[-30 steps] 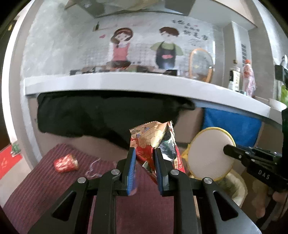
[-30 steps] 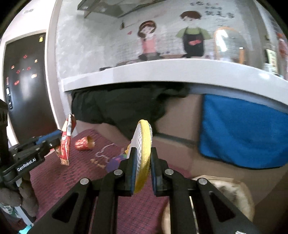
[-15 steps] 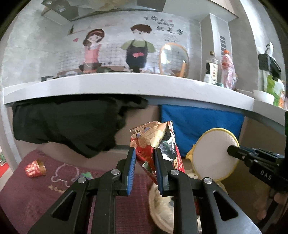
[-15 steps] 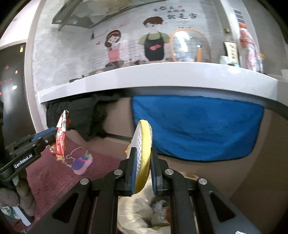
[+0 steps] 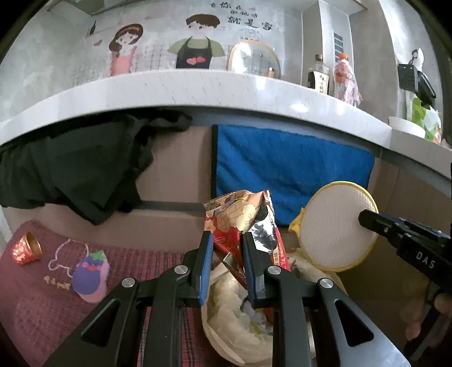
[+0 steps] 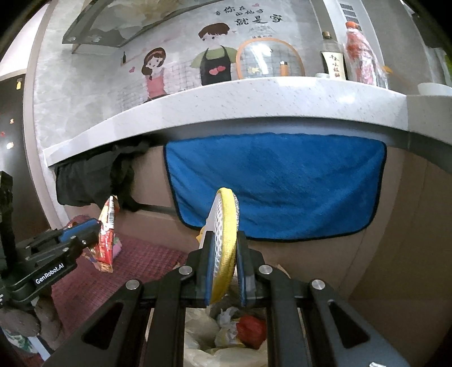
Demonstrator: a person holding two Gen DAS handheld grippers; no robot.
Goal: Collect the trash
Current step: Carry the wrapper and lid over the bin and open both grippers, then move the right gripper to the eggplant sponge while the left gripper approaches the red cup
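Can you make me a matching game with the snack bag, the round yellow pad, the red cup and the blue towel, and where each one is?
Things:
1. snack wrapper
2. round yellow pad
3. red cup
4. blue towel

Places:
A. hanging under the counter
B. lying on the red mat
C. held in the left gripper
D. held in the right gripper

Pairs: 1-C, 2-D, 3-B, 4-A

A home kitchen: a pale stone desk curves across at twelve o'clock, carrying a sauce bottle at one o'clock, beneath a tiled wall with cartoon cook stickers and a glass range hood at eleven.
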